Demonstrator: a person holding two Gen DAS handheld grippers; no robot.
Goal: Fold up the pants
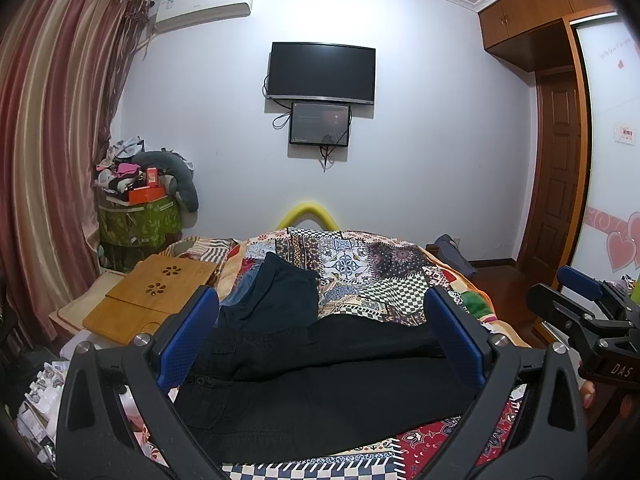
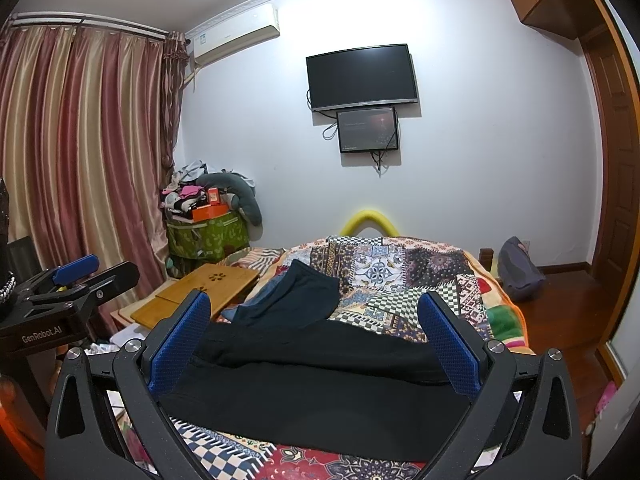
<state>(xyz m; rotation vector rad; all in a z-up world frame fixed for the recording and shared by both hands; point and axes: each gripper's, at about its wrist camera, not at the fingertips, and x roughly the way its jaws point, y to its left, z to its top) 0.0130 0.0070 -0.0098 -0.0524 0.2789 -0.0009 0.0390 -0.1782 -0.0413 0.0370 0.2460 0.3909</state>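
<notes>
Black pants lie across the near end of the bed, spread sideways, with the waist and a pocket at the left; they also show in the right wrist view. My left gripper is open and empty, held above the pants. My right gripper is open and empty, also above them. A second dark garment lies further up the bed, also seen in the right wrist view. Each gripper appears at the edge of the other's view.
A patchwork quilt covers the bed. A wooden lap desk sits at the bed's left. A green storage box piled with clutter stands by the curtain. A wardrobe and wood floor are at the right.
</notes>
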